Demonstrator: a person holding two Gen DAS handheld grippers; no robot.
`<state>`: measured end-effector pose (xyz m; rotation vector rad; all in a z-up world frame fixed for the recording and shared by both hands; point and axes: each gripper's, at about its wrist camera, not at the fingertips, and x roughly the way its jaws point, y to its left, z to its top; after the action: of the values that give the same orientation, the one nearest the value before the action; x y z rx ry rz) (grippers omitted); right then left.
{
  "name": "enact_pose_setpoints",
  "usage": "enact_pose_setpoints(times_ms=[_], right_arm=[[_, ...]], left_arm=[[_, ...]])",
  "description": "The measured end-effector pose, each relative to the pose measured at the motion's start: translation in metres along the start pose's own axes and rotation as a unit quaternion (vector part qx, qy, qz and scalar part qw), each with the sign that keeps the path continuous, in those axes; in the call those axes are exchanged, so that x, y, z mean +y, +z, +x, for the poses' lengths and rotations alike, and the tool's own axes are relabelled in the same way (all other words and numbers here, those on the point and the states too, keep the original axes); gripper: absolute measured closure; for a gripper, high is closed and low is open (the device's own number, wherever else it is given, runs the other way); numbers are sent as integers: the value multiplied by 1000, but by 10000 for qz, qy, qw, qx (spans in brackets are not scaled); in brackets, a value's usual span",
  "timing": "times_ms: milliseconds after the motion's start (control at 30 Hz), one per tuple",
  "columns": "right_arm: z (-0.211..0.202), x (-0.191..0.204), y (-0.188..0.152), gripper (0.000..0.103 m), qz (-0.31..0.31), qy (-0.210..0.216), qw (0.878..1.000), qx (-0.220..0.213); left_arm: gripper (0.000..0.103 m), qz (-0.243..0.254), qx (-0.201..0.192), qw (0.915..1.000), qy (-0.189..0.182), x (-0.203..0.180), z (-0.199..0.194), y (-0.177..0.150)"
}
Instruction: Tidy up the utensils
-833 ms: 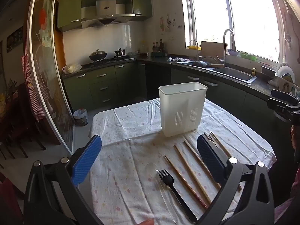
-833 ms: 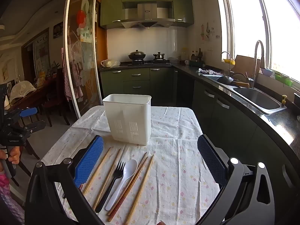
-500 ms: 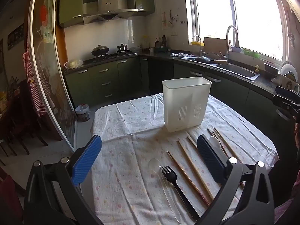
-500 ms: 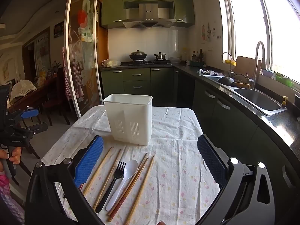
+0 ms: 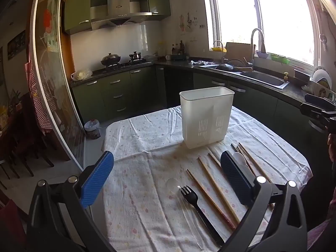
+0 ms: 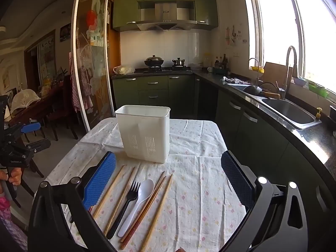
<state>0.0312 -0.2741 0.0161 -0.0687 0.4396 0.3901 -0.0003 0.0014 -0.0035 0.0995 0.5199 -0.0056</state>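
— Both grippers hung wide and empty over the tabletop (image 6: 201, 189): left gripper (image 5: 167, 177), right gripper (image 6: 168, 180).
— And the utensils?
— Black fork (image 6: 126, 203), white spoon (image 6: 139, 199) and chopsticks (image 6: 159, 208) lay between the right gripper's fingers; the white holder (image 6: 145, 132) stood just beyond.

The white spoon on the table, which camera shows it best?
The right wrist view: the white spoon lies fully visible between the black fork and a chopstick. In the left wrist view only its bowl peeks above that gripper's right finger.
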Motion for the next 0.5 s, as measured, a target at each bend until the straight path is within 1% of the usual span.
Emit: enact_pose_setpoints(times_ms=[500], right_arm=[[3, -4, 4, 4, 28, -9, 10000, 54]], left_arm=[[6, 69, -9, 10000, -16, -3, -1, 2]])
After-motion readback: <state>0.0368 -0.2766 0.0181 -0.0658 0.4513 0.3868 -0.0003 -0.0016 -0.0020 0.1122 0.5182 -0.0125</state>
